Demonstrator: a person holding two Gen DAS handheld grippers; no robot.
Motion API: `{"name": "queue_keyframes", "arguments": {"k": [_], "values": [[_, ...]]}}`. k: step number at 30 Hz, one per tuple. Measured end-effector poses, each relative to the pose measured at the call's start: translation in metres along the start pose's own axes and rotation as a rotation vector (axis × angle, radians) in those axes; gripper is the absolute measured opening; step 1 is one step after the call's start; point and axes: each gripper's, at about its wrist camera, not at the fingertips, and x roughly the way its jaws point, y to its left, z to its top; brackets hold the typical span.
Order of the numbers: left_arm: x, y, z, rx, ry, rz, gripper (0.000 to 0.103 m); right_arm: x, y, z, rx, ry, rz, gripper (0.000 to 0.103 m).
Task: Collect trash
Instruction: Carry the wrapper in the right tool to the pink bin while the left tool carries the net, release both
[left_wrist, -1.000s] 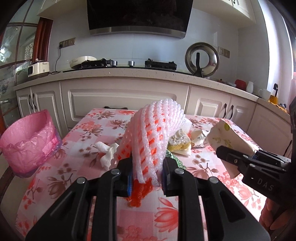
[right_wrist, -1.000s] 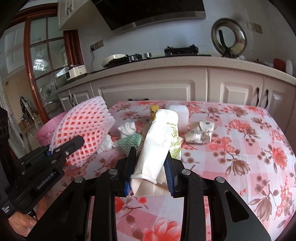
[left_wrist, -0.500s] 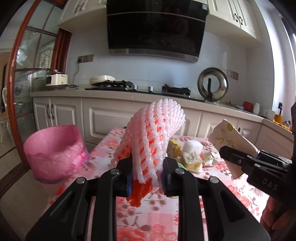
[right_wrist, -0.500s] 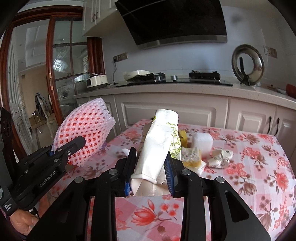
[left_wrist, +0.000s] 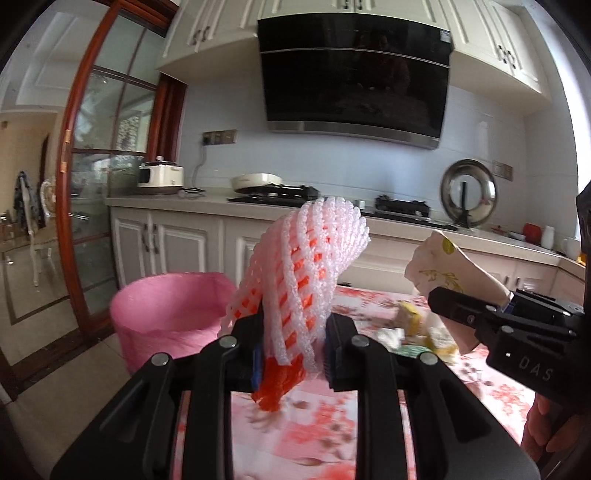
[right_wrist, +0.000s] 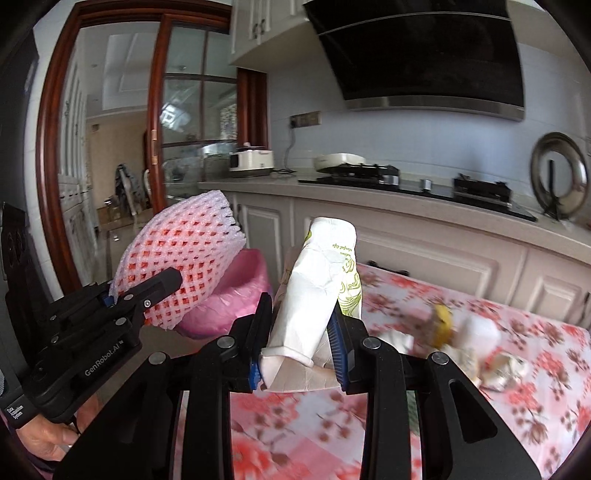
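Left wrist view: we clamp a pink foam fruit net (left_wrist: 306, 280) between the fingers of our left gripper (left_wrist: 293, 356), lifted clear above the floral tablecloth (left_wrist: 332, 424). A pink-lined trash bin (left_wrist: 166, 317) stands on the floor just past the table's left edge, its mouth open. To the right, our right gripper (left_wrist: 469, 317) grips a crumpled white paper carton (left_wrist: 454, 277). From the right wrist view, that carton (right_wrist: 317, 291) sits upright and pinched between the pads, with the net (right_wrist: 184, 258) to its left over the bin (right_wrist: 236, 295). Scraps of trash (right_wrist: 461, 339) lie blurred on the table; cabinets (right_wrist: 424, 258) border its far side.
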Motion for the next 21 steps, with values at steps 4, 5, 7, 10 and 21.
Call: {"name": "queue_keyframes", "arguments": {"k": [4, 5, 7, 10, 21], "values": [[0.010, 0.028, 0.005, -0.023, -0.005, 0.054, 0.024, 0.030, 0.014, 0.010, -0.013, 0.005, 0.064, 0.030], [0.013, 0.035, 0.006, -0.029, -0.007, 0.068, 0.024, 0.041, 0.019, 0.013, -0.023, 0.010, 0.082, 0.030], [0.020, 0.049, 0.009, -0.039, -0.010, 0.100, 0.024, 0.057, 0.026, 0.019, -0.032, 0.014, 0.108, 0.030], [0.035, 0.071, 0.012, -0.056, 0.002, 0.137, 0.024, 0.080, 0.037, 0.027, -0.047, 0.012, 0.157, 0.030], [0.098, 0.142, 0.021, -0.099, 0.052, 0.239, 0.024, 0.176, 0.068, 0.057, -0.063, 0.065, 0.298, 0.030]]}}
